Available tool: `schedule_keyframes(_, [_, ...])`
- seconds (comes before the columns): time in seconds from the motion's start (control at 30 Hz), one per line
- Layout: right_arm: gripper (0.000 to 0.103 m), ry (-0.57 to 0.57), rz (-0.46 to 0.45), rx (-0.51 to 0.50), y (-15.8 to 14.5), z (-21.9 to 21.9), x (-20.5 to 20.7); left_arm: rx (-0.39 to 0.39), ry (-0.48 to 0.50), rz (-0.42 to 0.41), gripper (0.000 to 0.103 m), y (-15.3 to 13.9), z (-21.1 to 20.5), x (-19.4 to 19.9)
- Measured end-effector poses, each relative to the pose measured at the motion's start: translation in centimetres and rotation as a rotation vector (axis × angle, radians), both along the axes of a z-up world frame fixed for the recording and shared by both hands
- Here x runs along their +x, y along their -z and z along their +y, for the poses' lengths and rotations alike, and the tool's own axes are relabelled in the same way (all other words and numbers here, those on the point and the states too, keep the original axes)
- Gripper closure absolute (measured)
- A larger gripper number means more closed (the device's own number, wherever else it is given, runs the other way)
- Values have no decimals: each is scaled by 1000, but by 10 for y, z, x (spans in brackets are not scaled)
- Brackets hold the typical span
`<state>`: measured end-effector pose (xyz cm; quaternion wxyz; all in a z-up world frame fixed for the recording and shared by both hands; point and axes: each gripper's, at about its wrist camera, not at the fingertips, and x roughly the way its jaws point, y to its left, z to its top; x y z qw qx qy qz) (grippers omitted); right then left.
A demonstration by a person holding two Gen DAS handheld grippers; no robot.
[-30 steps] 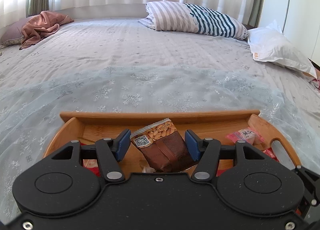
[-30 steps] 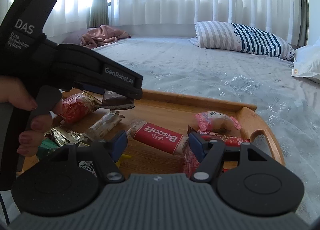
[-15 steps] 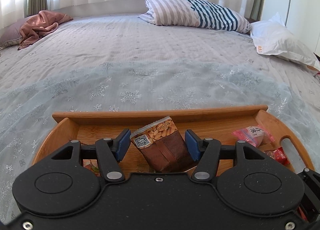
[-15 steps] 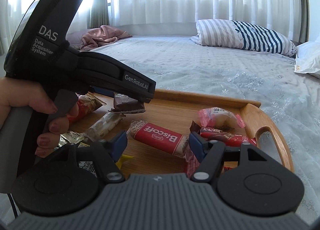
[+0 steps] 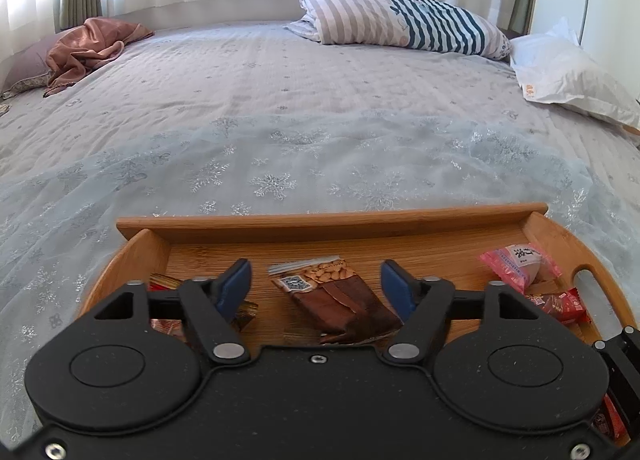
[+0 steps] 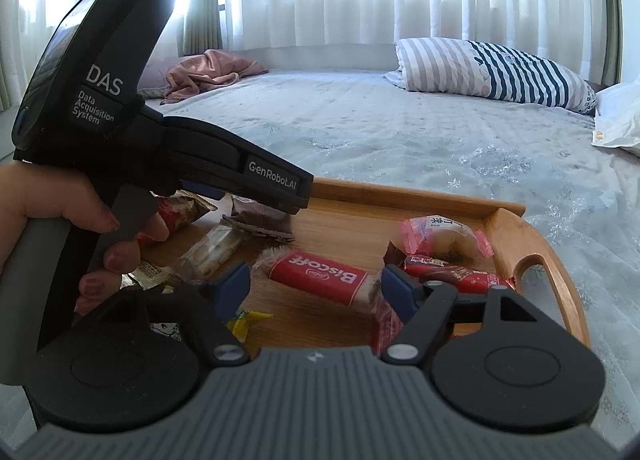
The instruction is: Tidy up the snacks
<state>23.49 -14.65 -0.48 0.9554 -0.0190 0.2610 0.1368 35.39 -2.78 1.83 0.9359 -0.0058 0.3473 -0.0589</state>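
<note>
- Snacks scattered on a wooden tray set on the near part of a bed with a snowflake-patterned cover.
- Almond snack packet, brown with a QR label, lying flat on the tray floor between the left gripper fingers; blue pads clear of it on both sides, jaws opening, nothing gripped. Near end of packet cut off by the gripper body.
- Left of that packet: bits of red and gold wrappers, mostly hidden behind the left finger; contents not identifiable.
- Far right in the tray: pink-wrapped pastry, print too small to read; red wrapper just nearer, partly behind the gripper arm.
- Right gripper over the near side of the tray, jaws opening, pads touching nothing. Red Biscoff packet on the tray beyond the gap, its right end hidden by the right finger.
- Yellow wrapper peeking out near the left pad, mostly covered.
- Clear-wrapped pale bar left of the Biscoff packet, near end lost behind a hand holding the left gripper's handle.
- Right-wrist view: left gripper tip blocks the brown packet; only edges show.
- Tray's near rim out of sight in both views.
- Striped pillow and pink cloth at the far end of the bed.
</note>
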Motion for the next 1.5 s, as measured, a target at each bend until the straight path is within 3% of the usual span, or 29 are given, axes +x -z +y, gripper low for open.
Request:
schedule_keyframes(0.33, [12,17,-33,7,-19,-4,-19,-13,1,-27,18,-23,14,-31])
schedule_keyframes(0.77, [6,78,-61,5,-40,-20,-57,-20,-23,-29,14,-39,32,-97])
schedule_keyframes(0.9, [6,93,-58,6,-41,-24,-67,7,-25,-39,13,-38,33,-121])
schedule_keyframes(1.5, [2,110,-60,18,-35,-35,-105,-24,-14,-78,11,-42,36,-196])
